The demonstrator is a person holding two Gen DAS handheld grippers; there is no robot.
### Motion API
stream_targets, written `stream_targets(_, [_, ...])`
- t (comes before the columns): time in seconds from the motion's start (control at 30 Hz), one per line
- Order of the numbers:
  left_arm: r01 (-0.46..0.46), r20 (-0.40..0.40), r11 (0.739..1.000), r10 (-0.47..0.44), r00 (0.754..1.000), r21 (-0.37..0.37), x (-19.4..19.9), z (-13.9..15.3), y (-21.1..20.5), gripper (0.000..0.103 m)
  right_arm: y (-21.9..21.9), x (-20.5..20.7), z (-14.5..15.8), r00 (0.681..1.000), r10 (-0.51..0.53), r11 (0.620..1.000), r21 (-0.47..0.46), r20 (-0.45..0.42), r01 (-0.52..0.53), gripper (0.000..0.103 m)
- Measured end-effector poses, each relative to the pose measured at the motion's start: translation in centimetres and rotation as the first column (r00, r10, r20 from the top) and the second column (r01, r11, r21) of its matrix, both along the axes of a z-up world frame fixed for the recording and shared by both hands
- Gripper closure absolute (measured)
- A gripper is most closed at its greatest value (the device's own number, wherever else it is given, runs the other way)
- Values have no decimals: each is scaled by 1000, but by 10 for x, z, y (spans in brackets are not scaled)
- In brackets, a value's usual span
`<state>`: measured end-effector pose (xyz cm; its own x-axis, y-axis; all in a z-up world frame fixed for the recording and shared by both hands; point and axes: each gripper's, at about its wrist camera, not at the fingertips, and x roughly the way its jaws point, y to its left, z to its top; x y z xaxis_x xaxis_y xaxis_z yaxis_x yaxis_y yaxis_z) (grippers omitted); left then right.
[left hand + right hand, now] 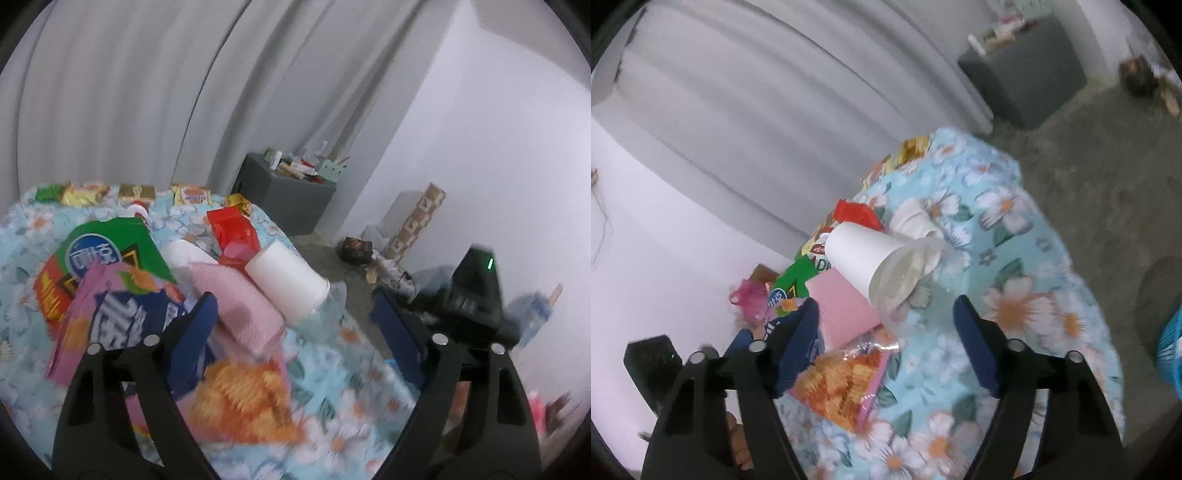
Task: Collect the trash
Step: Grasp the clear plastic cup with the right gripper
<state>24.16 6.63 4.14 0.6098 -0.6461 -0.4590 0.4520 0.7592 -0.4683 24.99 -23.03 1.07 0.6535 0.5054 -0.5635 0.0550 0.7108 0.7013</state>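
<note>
A floral blue tablecloth (332, 417) carries a heap of trash. A white foam cup (286, 282) lies on its side beside a pink sponge-like block (240, 310), a red wrapper (231, 230), a green snack bag (110, 247) and a pink chip bag (122, 317). My left gripper (293, 314) is open and empty, its fingers either side of the pink block and cup. In the right wrist view the cup (875, 258), the pink block (842, 310) and the chip bag (842, 384) lie just ahead of my right gripper (886, 314), which is open and empty.
Several small snack packets (136, 194) line the table's far edge. A dark grey box (284, 192) with clutter on top stands by the curtain. Bags and a cardboard tube (413, 229) lie on the floor by the wall. A blue basket (1172, 354) shows at the right.
</note>
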Motion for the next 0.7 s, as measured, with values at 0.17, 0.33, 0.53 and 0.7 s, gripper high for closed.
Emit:
stream_targets(0.17, [-36,-114,993,23,993,-117,37,-2,-8,36,7,20,-16,999,22,998,60,-38,-20,48])
stream_targets(0.33, [-46,-132,995,34,991,-87,48,-7,-22,48,8,31,-28,997,44,995,94,-69,-37,76])
stream_targets(0.53, [-65,-104,998,64,993,-7,60,-14,-33,60,9,24,-28,996,59,992,113,-70,-51,95])
stream_targets(0.7, [-21,-41,997,24,999,68,46,-14,-44,63,-2,7,-24,996,40,991,127,-75,-30,96])
